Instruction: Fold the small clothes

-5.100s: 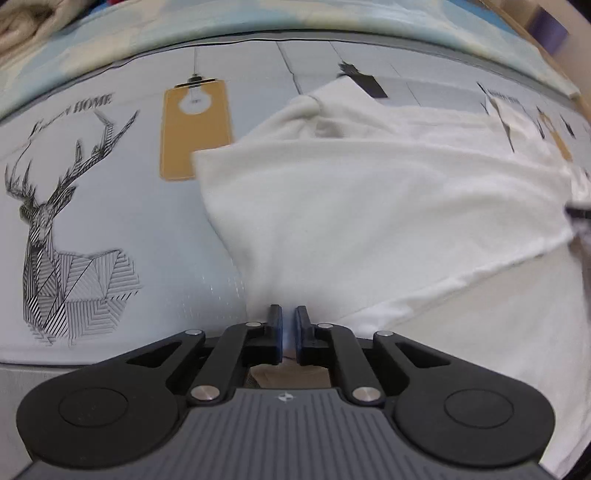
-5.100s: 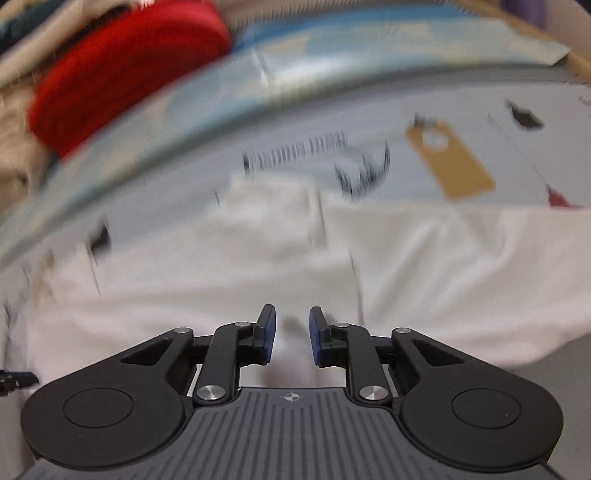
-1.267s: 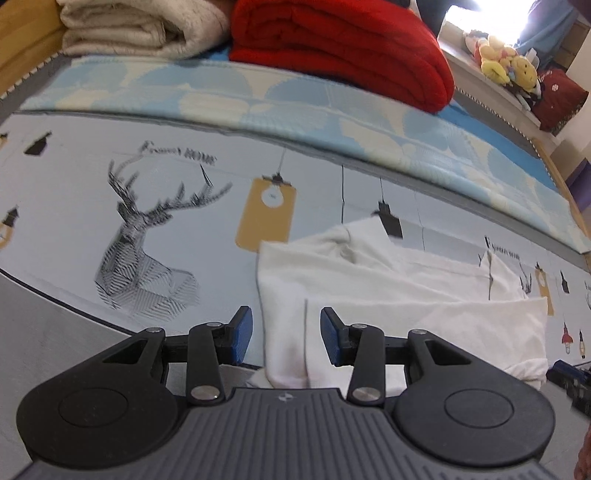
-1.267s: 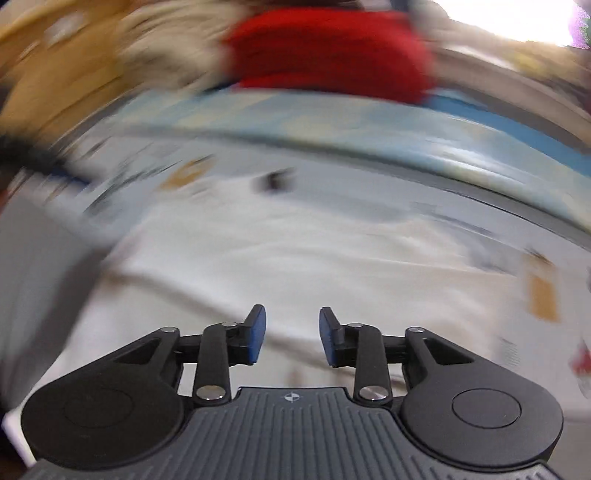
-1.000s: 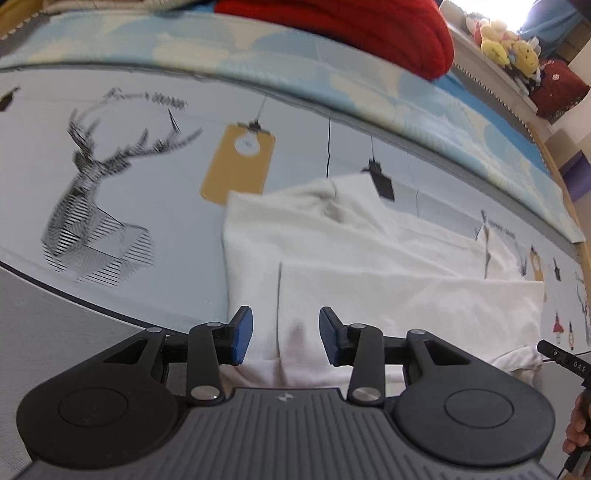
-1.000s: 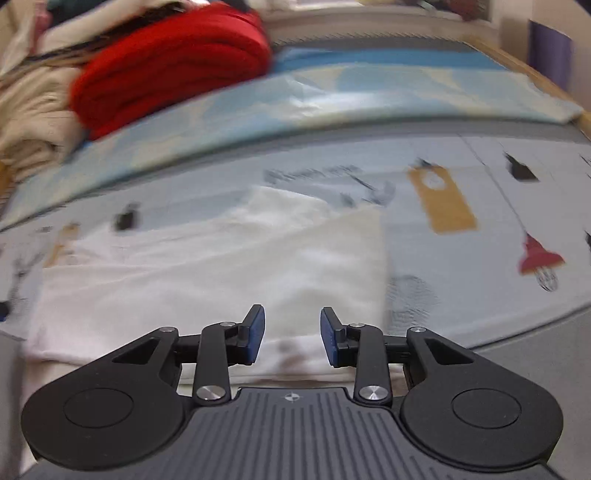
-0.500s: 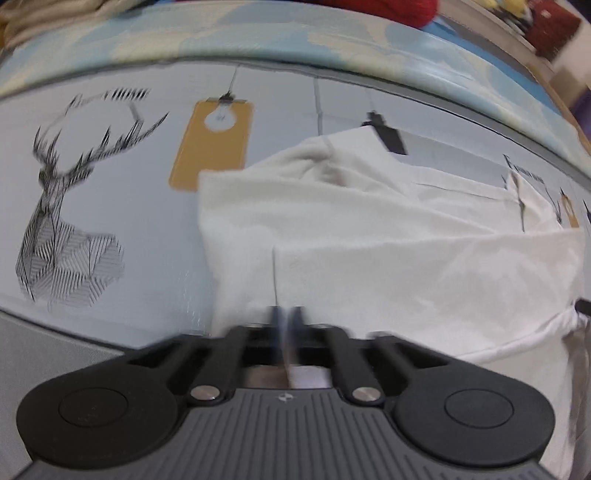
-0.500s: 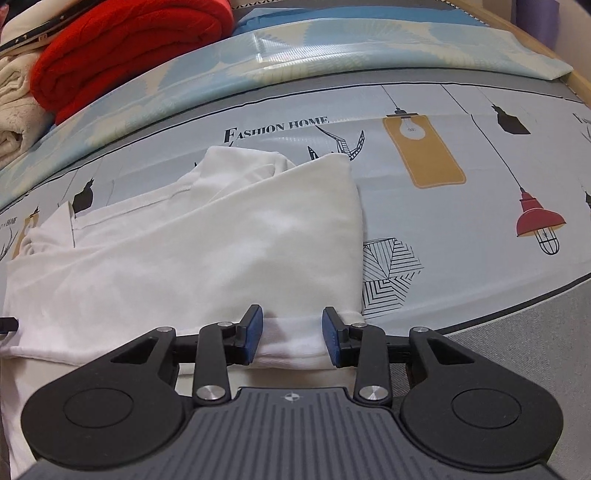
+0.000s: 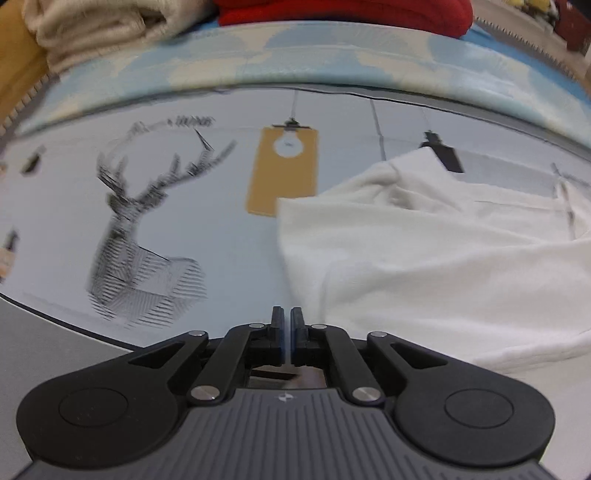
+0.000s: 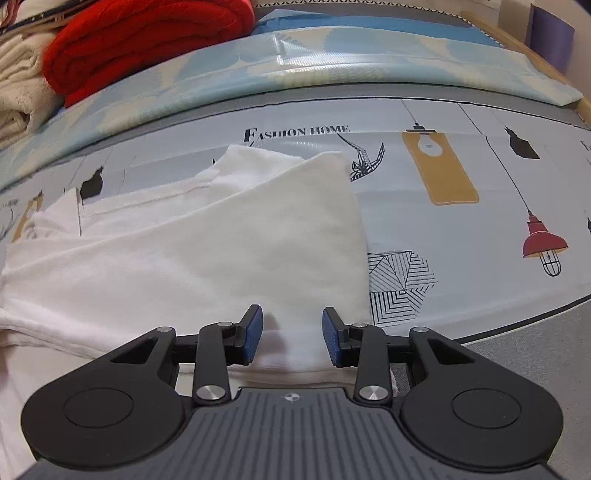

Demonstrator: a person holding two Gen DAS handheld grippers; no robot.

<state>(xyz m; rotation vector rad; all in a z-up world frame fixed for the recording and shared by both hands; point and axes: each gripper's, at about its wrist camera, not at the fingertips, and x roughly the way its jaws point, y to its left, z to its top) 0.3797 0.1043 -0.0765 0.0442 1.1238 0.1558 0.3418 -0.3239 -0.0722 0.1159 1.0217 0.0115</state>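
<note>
Starting with the left wrist view, found the left tool (image 9: pixel 287 317) tipped steeply down at the near edge of the printed mat (image 9: pixel 184 221). Noted its jaws almost pressed together, only a thin slit between them, and just beginning to part. Judged them to be nipping the near left corner of the white garment (image 9: pixel 424 266), since the cloth's left edge and a few creases ran straight to the tips. Could not make out the cloth inside the slit itself. Saw the garment spread to the right of the tool, lying on the mat just right of the yellow lamp print and well right of the deer print, with one layer folded over another and a soft bunch at its far end. Made out a red blanket (image 9: pixel 332 11) and a cream blanket (image 9: pixel 99 26) beyond the mat, the whole view slightly blurred.

Turning to the right wrist view, found the right tool (image 10: pixel 291 328) also angled down, over the garment's near right corner. Saw its blue pads (image 10: pixel 253 332) spread apart, with a low ridge of white cloth between them and neither pad visibly pressing it. Noted the top layer lying as a smooth slanted panel, its right edge next to the striped geometric print, and a seam showing on the layer beneath.
</note>
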